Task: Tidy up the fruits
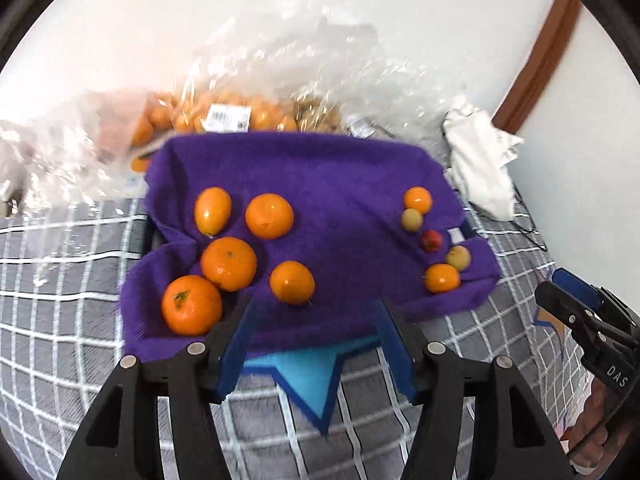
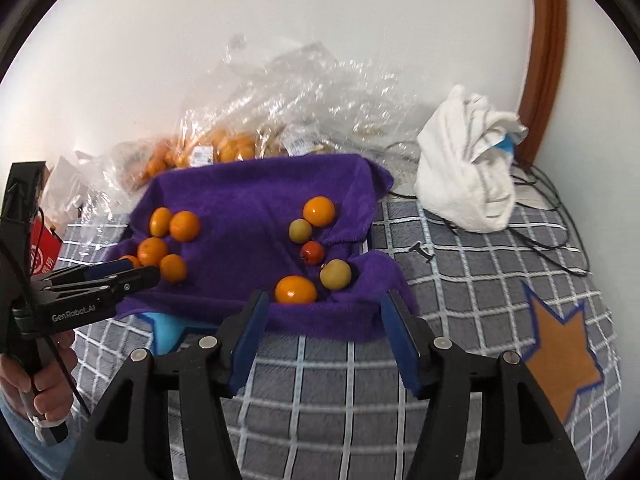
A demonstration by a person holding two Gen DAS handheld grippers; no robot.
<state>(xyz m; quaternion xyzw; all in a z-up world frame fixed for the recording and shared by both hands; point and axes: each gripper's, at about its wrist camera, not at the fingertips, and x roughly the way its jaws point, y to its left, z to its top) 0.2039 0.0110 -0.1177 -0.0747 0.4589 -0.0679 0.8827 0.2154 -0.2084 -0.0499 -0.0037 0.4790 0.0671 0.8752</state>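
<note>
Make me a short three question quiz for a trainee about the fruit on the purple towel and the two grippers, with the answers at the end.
1. True or false: the left gripper is holding an orange.
2. How many red fruits lie on the purple towel? A) none B) one C) three
3. Fill in: the plastic bag of oranges lies ___ the towel, toward the wall.

Key
1. False. Its jaws stand apart with nothing between them, as do those of the right gripper.
2. B, the red fruit in the right-hand group.
3. Behind.
</note>
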